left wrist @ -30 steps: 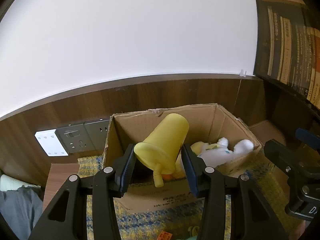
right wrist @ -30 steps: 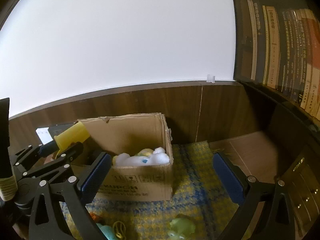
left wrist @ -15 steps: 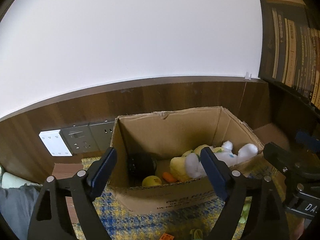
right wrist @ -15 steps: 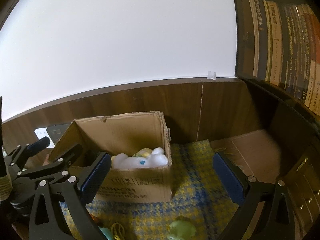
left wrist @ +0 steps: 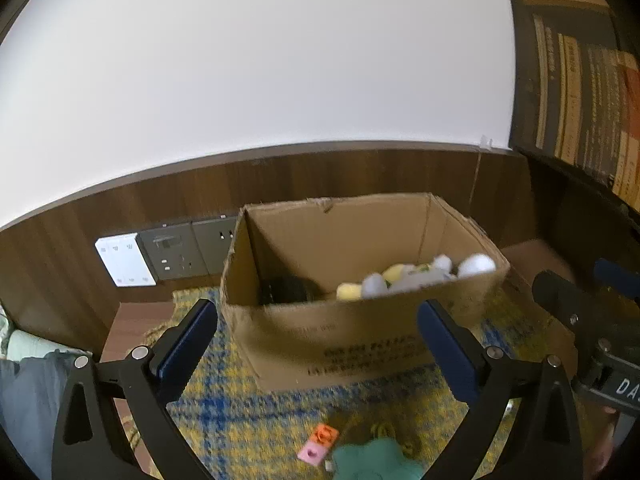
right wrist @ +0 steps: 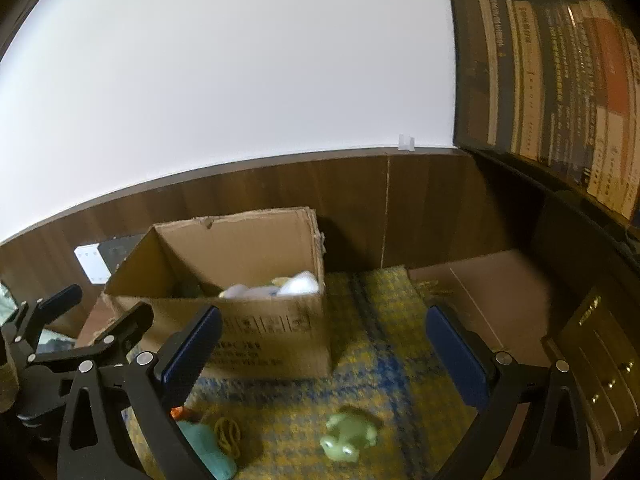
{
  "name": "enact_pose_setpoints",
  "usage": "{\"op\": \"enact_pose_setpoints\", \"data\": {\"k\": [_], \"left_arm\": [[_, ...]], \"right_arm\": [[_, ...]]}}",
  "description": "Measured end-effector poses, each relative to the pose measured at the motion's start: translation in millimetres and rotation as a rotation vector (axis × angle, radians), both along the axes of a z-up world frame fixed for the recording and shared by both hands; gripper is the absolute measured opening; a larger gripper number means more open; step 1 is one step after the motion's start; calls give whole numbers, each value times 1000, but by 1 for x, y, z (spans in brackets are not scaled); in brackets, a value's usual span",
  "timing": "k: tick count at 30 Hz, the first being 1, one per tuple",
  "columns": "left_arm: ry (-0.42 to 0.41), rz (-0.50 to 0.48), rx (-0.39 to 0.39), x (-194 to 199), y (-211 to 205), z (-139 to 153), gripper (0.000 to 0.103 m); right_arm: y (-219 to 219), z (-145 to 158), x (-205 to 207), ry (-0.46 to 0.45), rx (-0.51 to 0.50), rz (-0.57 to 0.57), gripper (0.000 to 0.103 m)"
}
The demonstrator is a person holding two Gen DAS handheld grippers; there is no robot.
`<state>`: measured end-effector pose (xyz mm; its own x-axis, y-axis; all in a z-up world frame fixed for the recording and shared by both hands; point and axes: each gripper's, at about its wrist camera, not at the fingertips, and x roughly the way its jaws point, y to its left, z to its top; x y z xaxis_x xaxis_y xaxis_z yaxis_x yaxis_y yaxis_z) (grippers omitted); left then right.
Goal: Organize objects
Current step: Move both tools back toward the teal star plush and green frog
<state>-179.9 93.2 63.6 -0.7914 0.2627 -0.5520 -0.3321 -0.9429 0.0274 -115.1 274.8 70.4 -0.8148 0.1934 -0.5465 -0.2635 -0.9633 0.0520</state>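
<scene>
Cardboard is what we see most of: an open box [left wrist: 360, 336] stands on a yellow-and-blue checked mat [left wrist: 248, 412], against a dark wood panel with a white switch plate [left wrist: 125, 259] and grey sockets [left wrist: 188, 251] at its left.

At the far left, in the left wrist view, we find a grey sleeve [left wrist: 24, 400]. Next comes our left gripper [left wrist: 318, 334], its jaws opening very wide with nothing held; the near wall of the box only shows through the gap, beyond the pads. Inside the box we make out something dark [left wrist: 290, 290] at the left end and soft toys [left wrist: 416, 278], yellow and white, at the right end. On the mat near the camera lie a small orange block [left wrist: 325, 435], a pink block [left wrist: 311, 455] touching it, and a teal soft thing [left wrist: 372, 460] just right of them.

Further right, our right gripper [right wrist: 324, 354] is spread wide too and grips nothing. A green frog toy [right wrist: 349, 438] sits on the mat between its fingers, apart from both pads. Beyond, at the far right, books [right wrist: 560, 80] line a dark shelf.
</scene>
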Motion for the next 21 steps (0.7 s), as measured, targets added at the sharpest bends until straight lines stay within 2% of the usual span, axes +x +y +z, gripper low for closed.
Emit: {"op": "enact_pose_setpoints", "data": {"k": [9, 21], "left_arm": [[-4, -4, -1, 34, 2, -11, 103], [-43, 19, -8, 57, -2, -35, 103]], "right_arm": [[2, -9, 28, -8, -6, -11, 102], [2, -29, 51, -38, -12, -14, 102]]}}
